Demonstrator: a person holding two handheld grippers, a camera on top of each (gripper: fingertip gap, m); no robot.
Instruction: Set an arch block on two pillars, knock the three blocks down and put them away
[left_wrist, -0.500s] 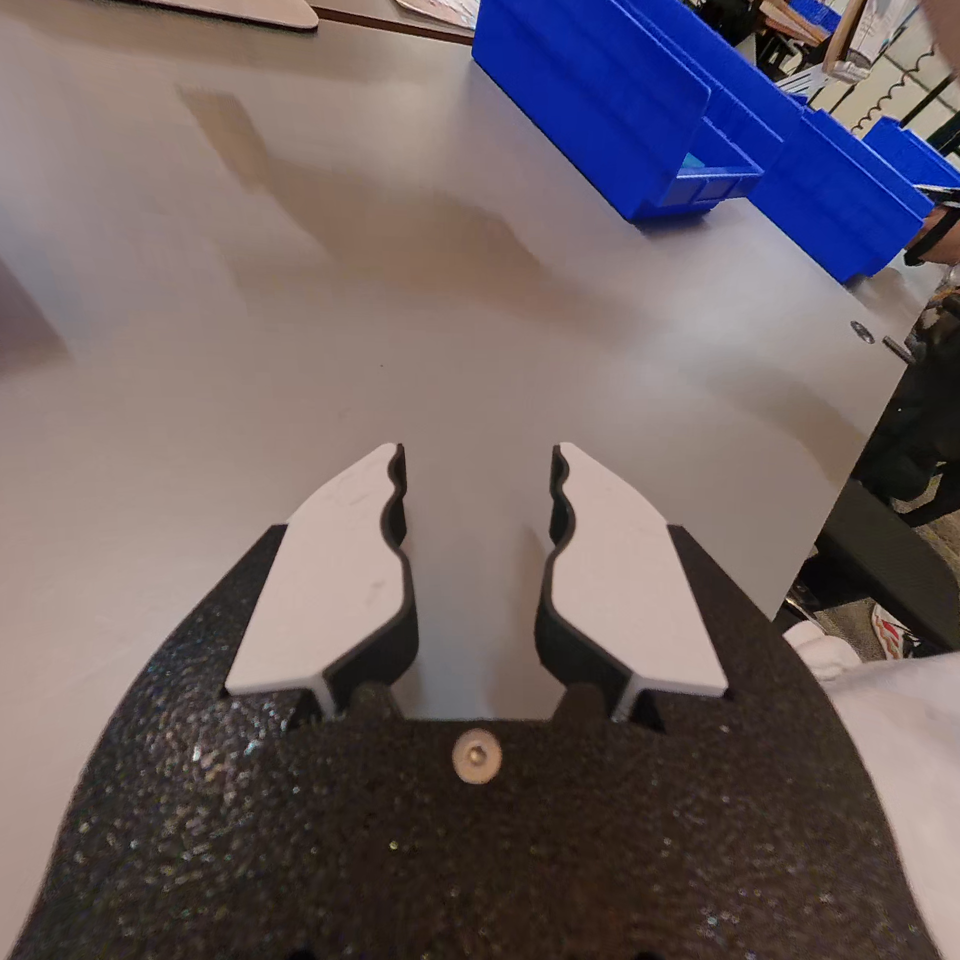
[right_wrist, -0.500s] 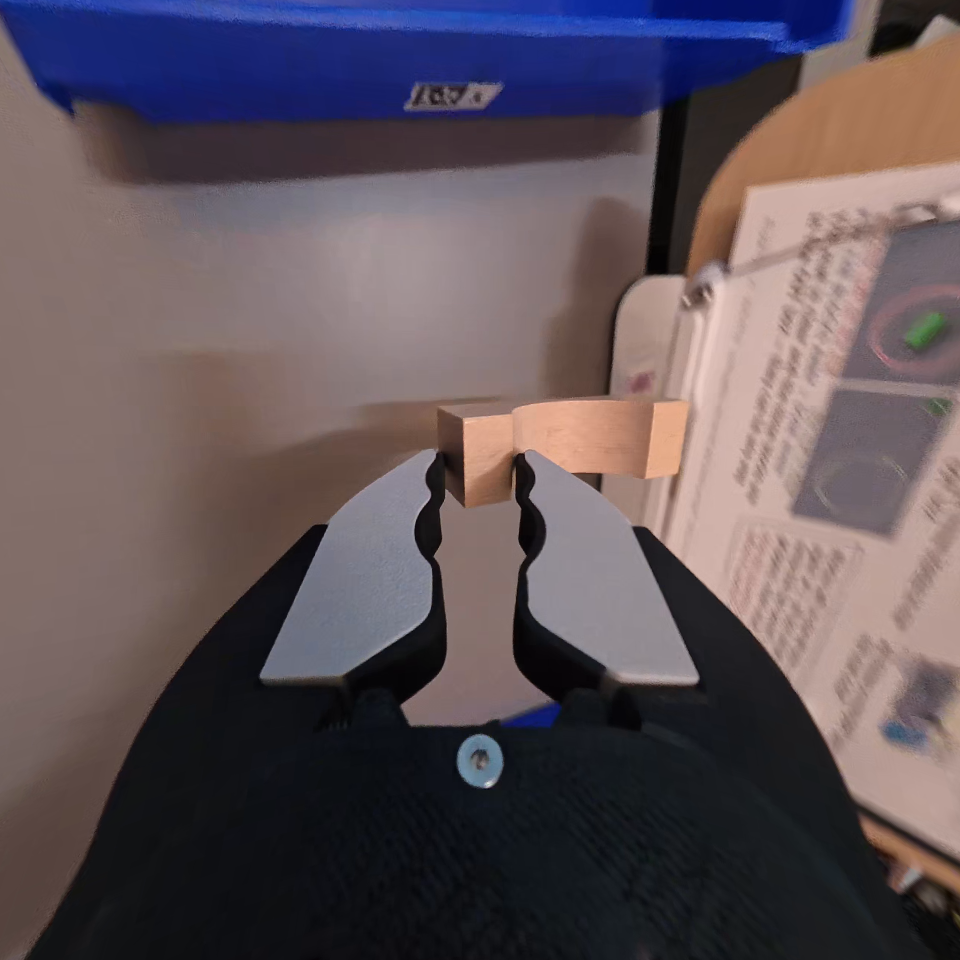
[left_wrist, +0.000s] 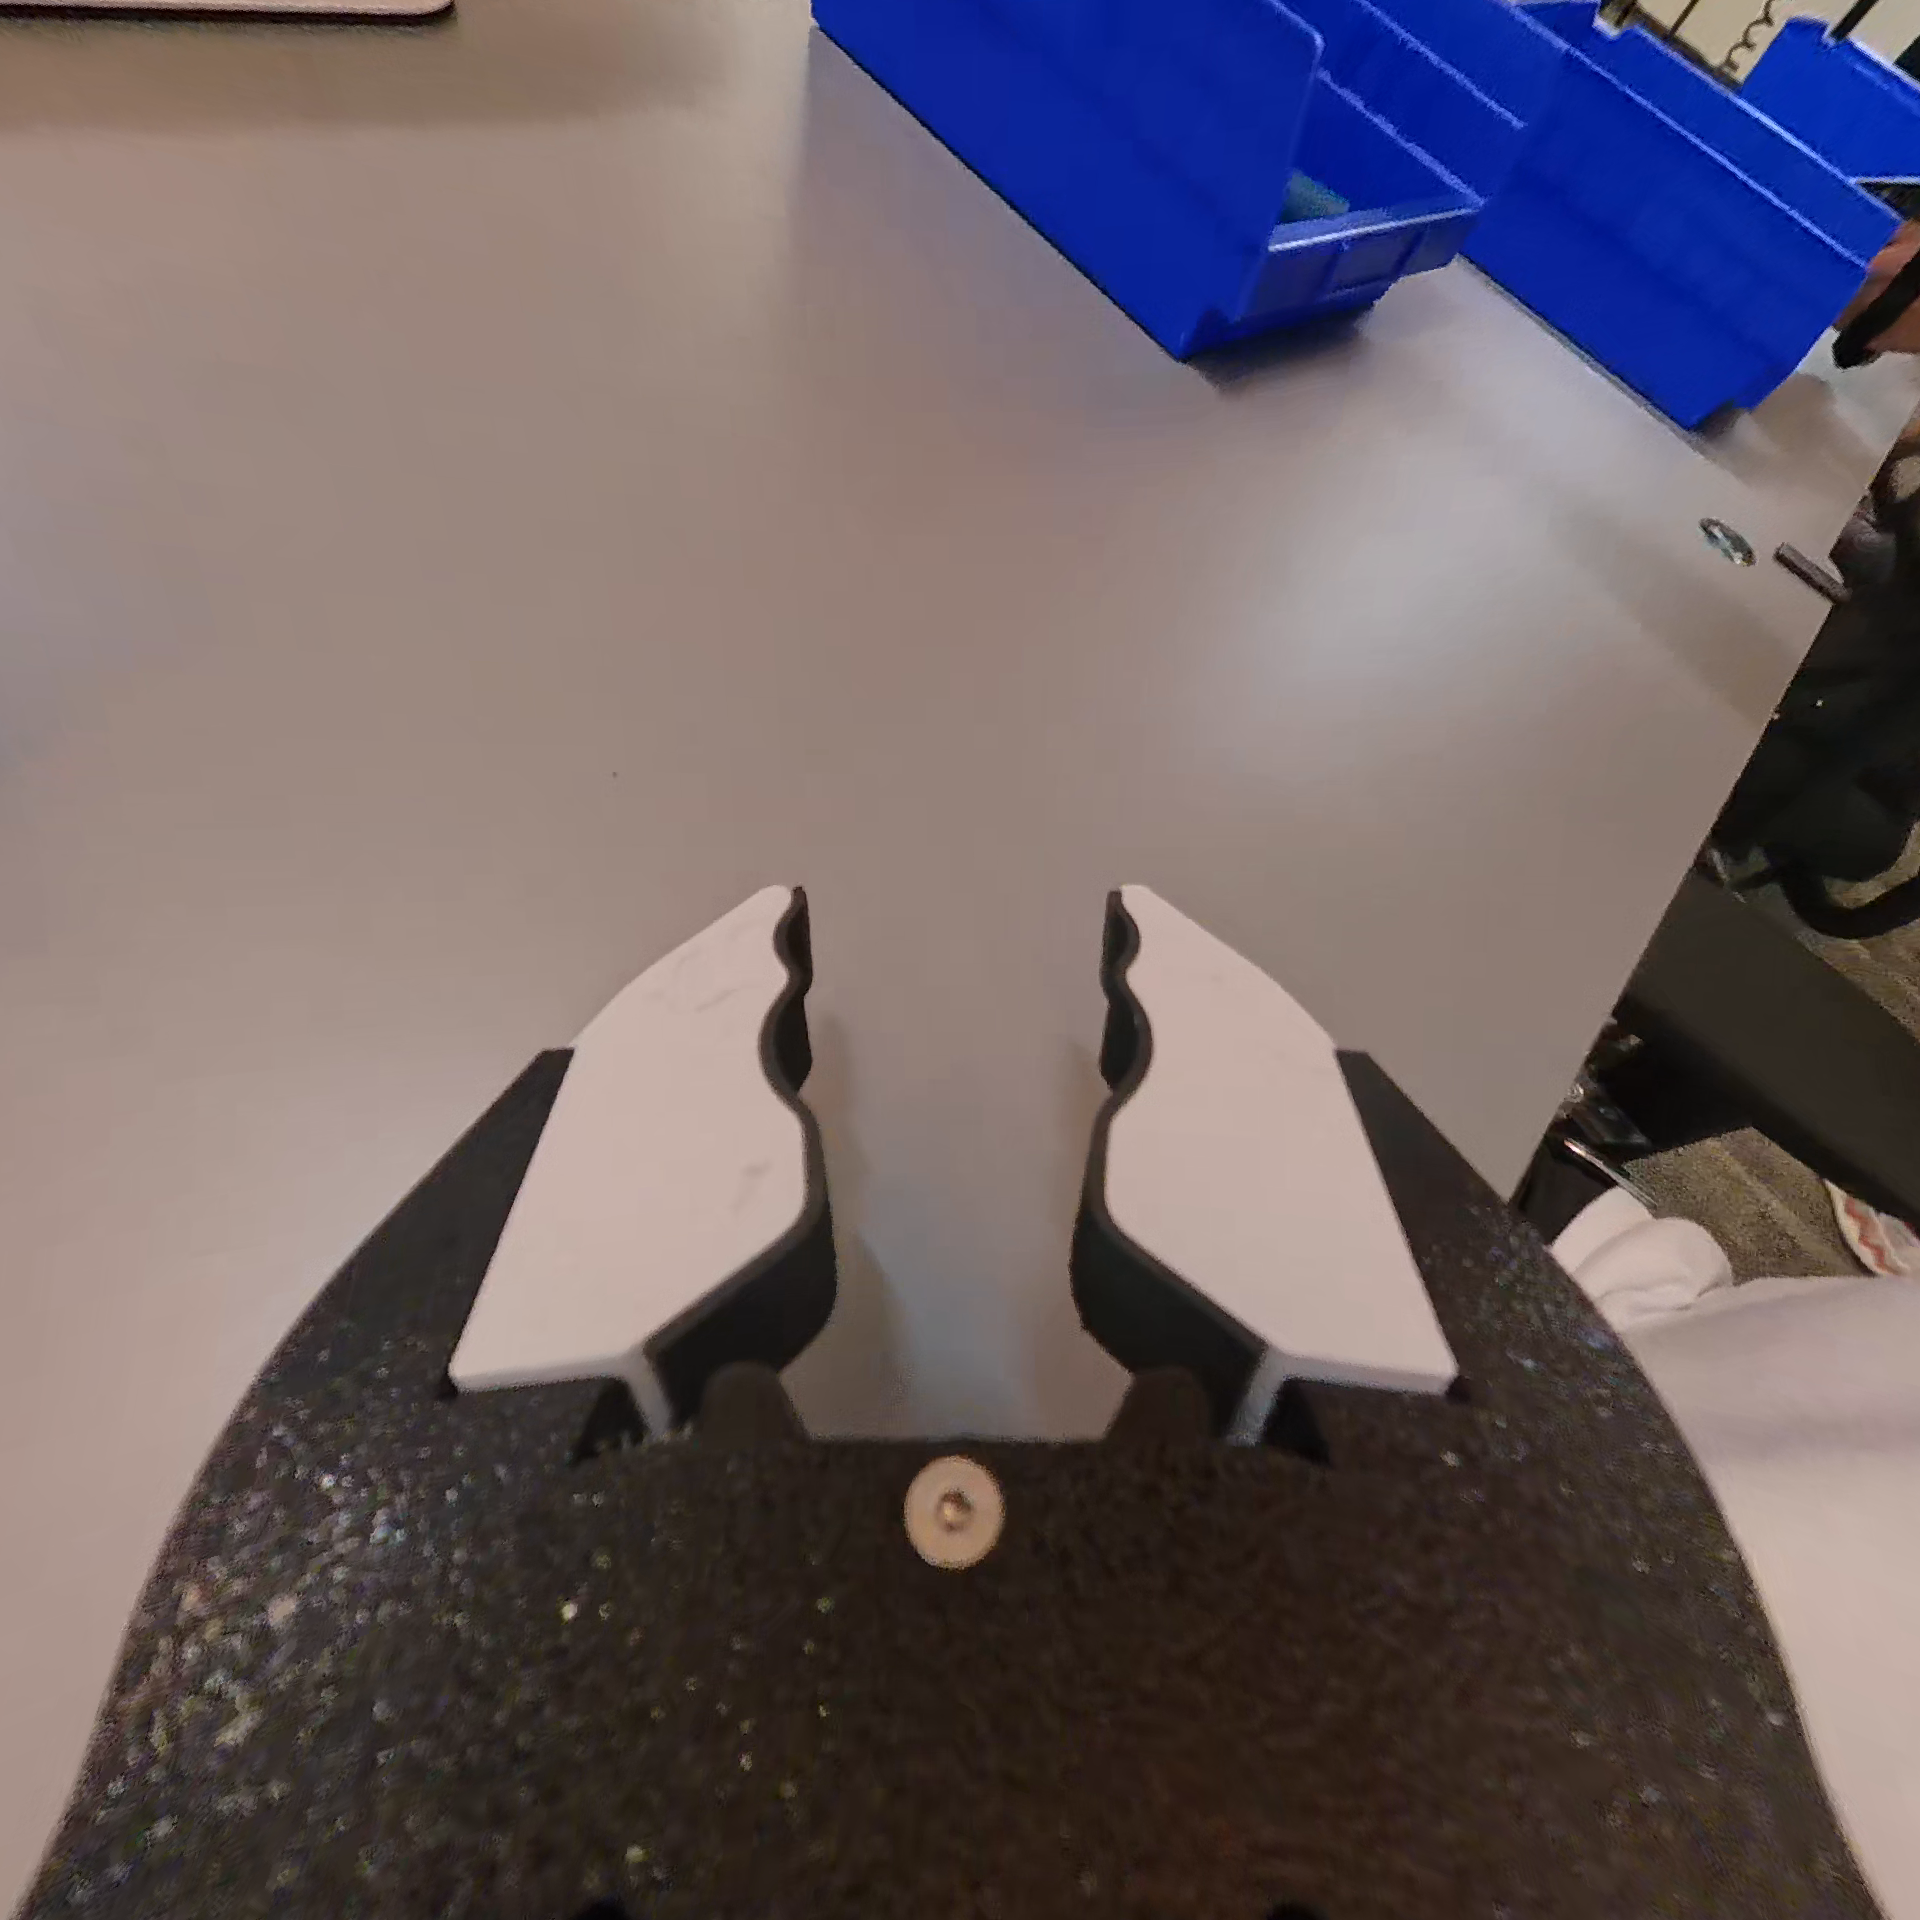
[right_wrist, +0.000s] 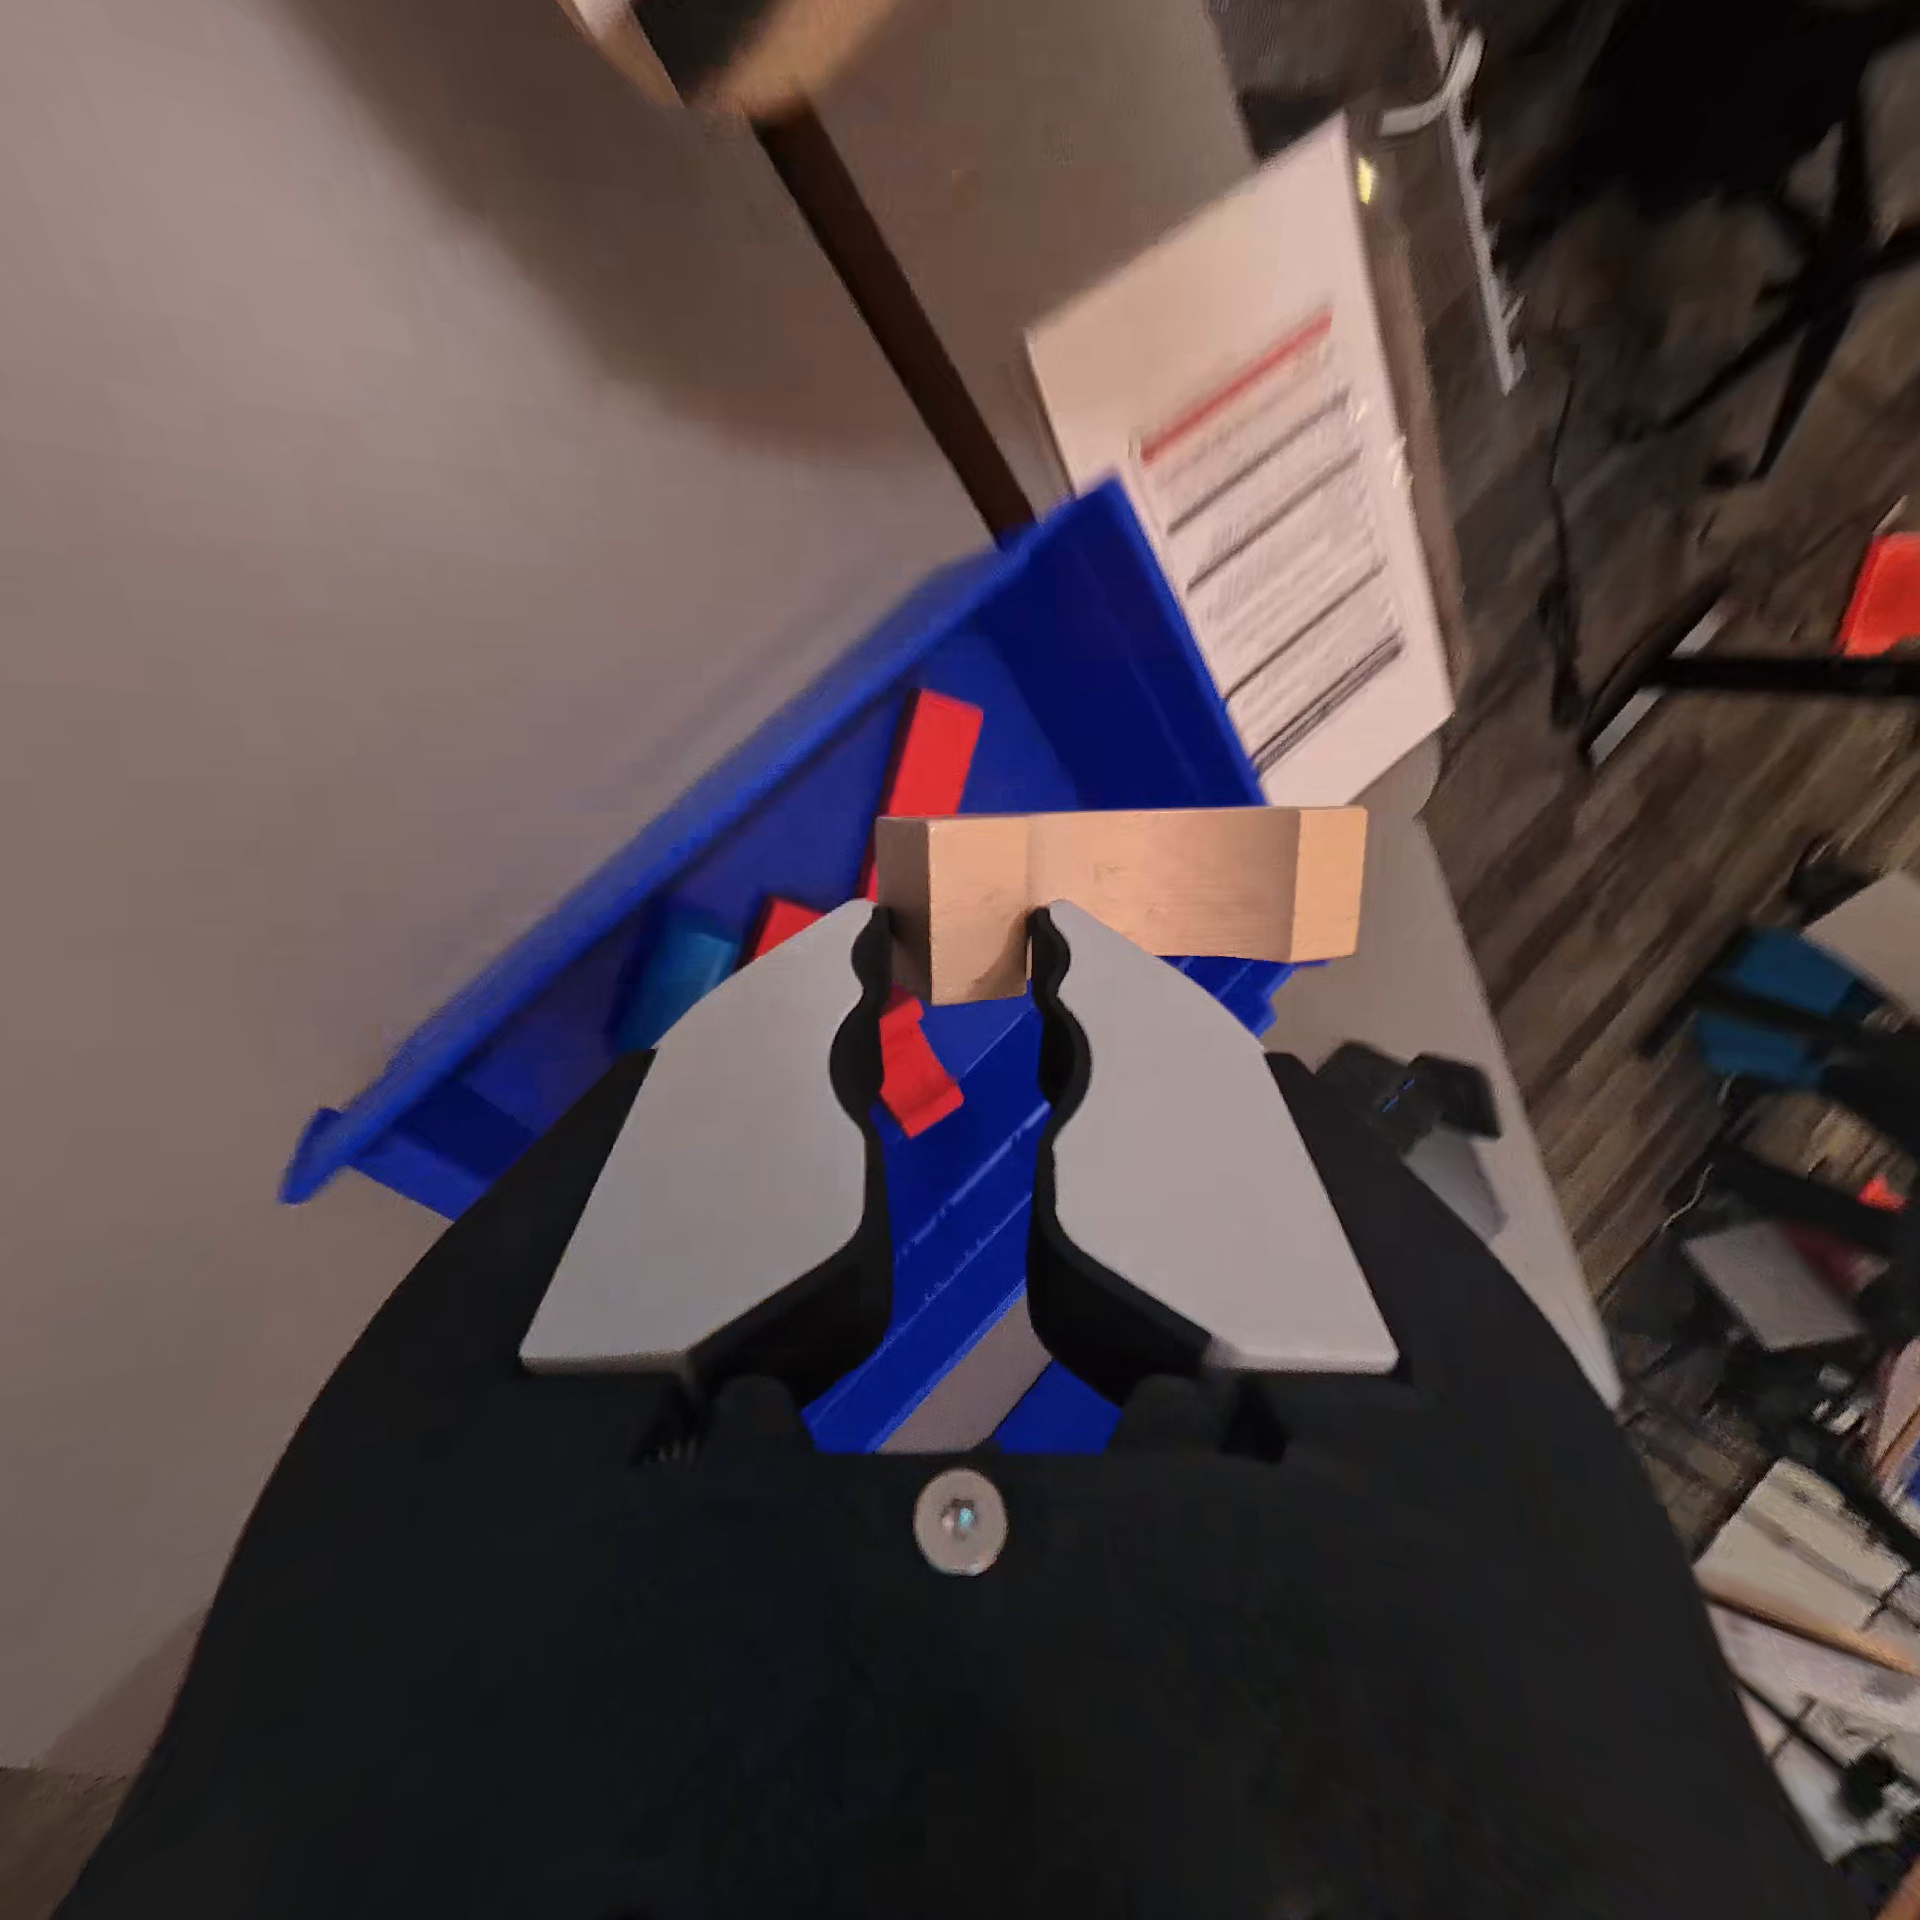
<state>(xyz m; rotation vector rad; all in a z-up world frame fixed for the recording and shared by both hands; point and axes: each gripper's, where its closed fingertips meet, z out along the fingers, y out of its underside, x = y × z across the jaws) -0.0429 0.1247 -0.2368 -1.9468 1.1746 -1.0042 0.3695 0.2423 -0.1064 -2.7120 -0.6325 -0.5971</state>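
The right gripper pinches a wooden block at frame centre, above a blue bin holding red pieces. The left gripper, fingers spread and empty, hangs over the grey table; 2 blue bins sit upper right.

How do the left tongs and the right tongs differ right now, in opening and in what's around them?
The left tongs stand open and empty; the right tongs are shut on a wooden block, pinched at one end. The left tongs hang over bare grey table, blue bins off ahead; the right tongs sit above a blue bin holding red pieces. Both share grey wavy-edged fingers on a black body.
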